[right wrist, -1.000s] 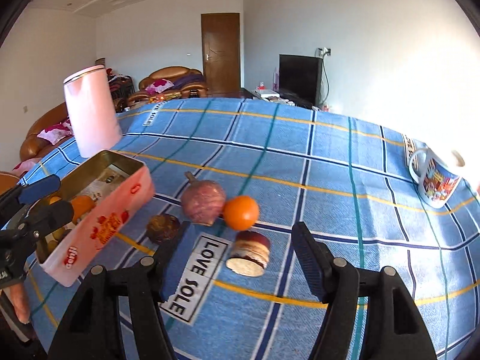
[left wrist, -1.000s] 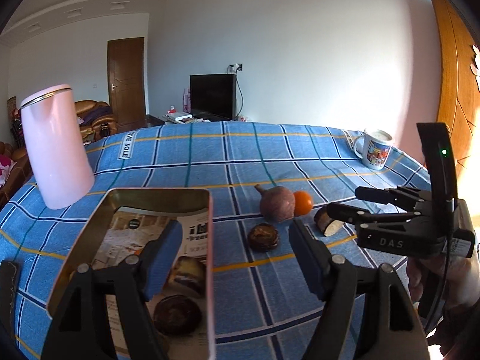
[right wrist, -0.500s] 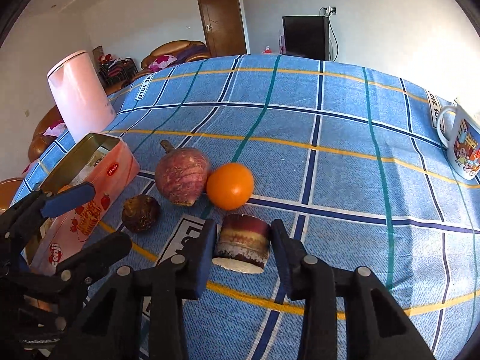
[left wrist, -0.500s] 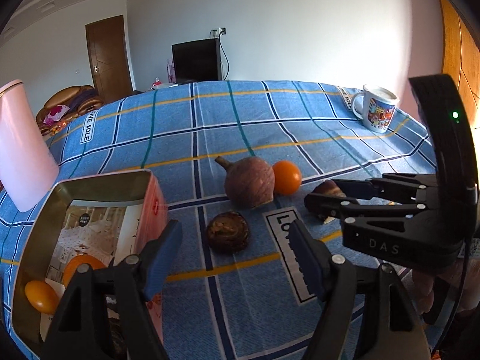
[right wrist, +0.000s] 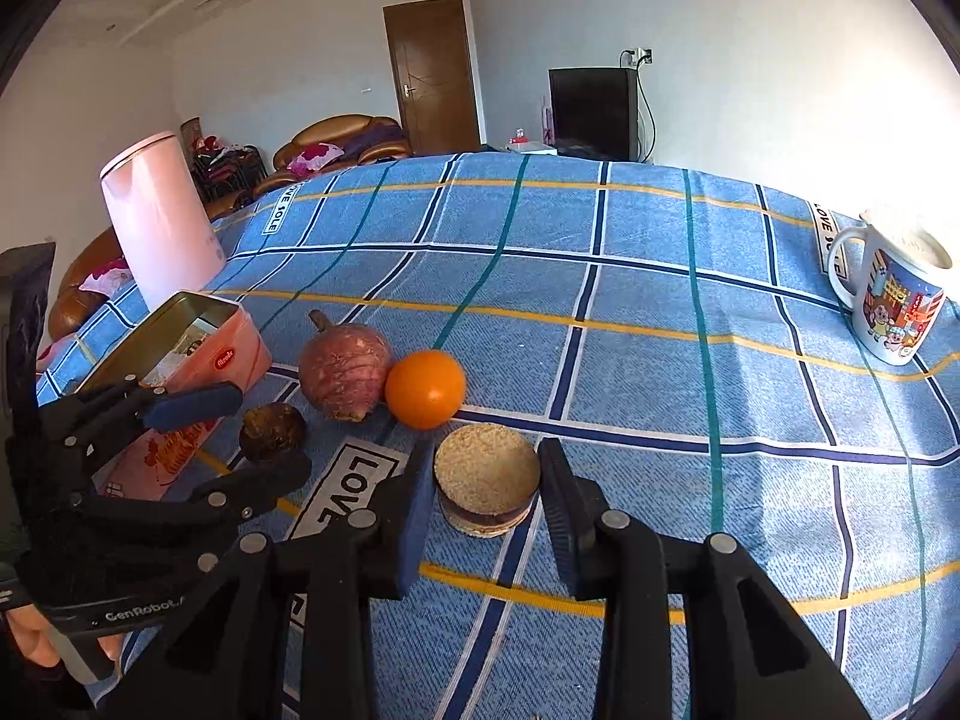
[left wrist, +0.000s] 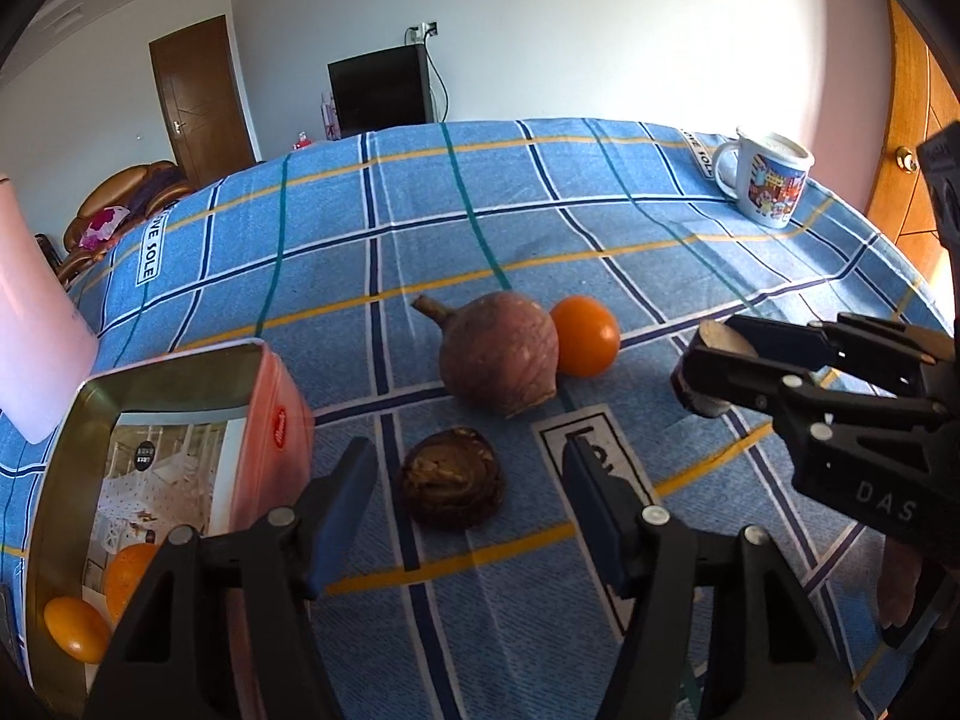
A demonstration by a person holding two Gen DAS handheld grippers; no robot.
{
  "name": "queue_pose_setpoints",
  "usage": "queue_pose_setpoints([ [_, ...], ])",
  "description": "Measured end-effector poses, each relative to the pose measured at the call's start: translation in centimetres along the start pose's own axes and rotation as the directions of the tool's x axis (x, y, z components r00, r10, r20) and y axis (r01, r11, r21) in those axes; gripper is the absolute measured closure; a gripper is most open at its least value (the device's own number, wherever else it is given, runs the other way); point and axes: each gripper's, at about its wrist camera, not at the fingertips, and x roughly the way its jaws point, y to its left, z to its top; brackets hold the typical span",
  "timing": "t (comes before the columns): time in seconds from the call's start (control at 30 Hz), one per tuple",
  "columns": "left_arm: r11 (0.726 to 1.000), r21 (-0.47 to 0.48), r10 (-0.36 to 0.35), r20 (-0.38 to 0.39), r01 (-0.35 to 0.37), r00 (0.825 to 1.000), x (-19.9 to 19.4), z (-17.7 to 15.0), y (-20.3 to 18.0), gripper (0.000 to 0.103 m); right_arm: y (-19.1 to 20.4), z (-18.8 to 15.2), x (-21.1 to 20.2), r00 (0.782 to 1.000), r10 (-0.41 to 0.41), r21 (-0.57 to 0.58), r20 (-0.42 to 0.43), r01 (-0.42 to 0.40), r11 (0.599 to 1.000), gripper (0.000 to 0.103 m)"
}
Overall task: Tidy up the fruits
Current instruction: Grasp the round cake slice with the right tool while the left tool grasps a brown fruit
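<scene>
Gripping a round, grainy-topped layered cake [right wrist: 486,489], right claw [right wrist: 487,483] closed.

Bare tablecloth [right wrist: 630,276] beyond the orange [right wrist: 425,389], tin [right wrist: 180,336] crowding left

The left gripper [left wrist: 468,495] hangs with its jaws wide apart over the table [left wrist: 540,210], a dark brown fruit [left wrist: 451,478] lying between the two blue pads. Beyond it sits a large reddish root [left wrist: 497,353] with an orange [left wrist: 584,335] touching its right side. At the left edge stands an open tin [left wrist: 180,378] holding two orange fruits [left wrist: 77,628], with a pink jug [left wrist: 36,324] behind it. The right gripper [left wrist: 714,360] reaches in from the right, its jaws around a small round cake [left wrist: 705,378]. A mug [left wrist: 768,183] stands near the far right corner.
</scene>
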Motion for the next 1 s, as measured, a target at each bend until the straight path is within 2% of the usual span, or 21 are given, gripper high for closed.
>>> queue_pose_setpoints([
  [0.07,0.999,0.023,0.027,-0.003,-0.027,1.000,0.2,0.2,-0.4,0.042,0.1,0.1,0.5,1.000,0.008,0.001,-0.020,-0.008,1.000,0.067],
  [0.23,0.996,0.086,-0.020,-0.016,0.021,1.000,0.2,-0.1,-2.4,0.040,-0.3,0.0,0.9,0.999,0.019,0.017,-0.044,-0.018,1.000,0.067],
  [0.37,0.998,0.025,-0.051,-0.039,0.052,0.998,0.9,0.2,-0.9,0.040,-0.4,0.0,0.9,0.999,0.016,0.017,-0.048,-0.016,1.000,0.067],
  [0.43,0.998,-0.006,-0.070,-0.065,0.070,0.995,1.4,0.3,-0.2,0.046,-0.3,0.0,0.9,0.998,0.018,0.014,-0.052,-0.017,1.000,0.067],
  [0.53,0.998,0.002,-0.056,-0.079,0.057,0.995,1.7,0.2,-0.5,0.046,-0.2,0.0,1.2,0.997,0.024,0.009,-0.067,-0.024,1.000,0.066],
  [0.6,0.998,0.000,-0.058,-0.079,0.058,0.995,1.8,0.3,-0.6,0.049,-0.1,0.0,1.2,0.997,0.022,0.005,-0.069,-0.022,1.000,0.066],
  [0.63,0.998,-0.002,-0.065,-0.078,0.065,0.995,1.8,0.3,-0.6,0.056,0.0,0.0,1.2,0.997,0.021,0.004,-0.070,-0.021,1.000,0.066],
  [0.7,0.998,0.005,-0.069,-0.073,0.070,0.995,1.7,0.3,-0.7,0.063,-0.1,0.0,1.2,0.997,0.024,0.006,-0.068,-0.024,1.000,0.066],
  [0.87,0.997,0.015,-0.079,-0.060,0.080,0.995,1.3,0.2,-0.9,0.063,-0.3,-0.1,1.0,0.997,0.047,0.011,-0.054,-0.046,0.999,0.066],
  [1.0,0.996,0.008,-0.091,-0.017,0.091,0.996,0.4,0.1,-0.6,0.063,-0.2,-0.2,0.1,0.999,0.043,0.001,-0.011,-0.043,0.999,0.066],
])
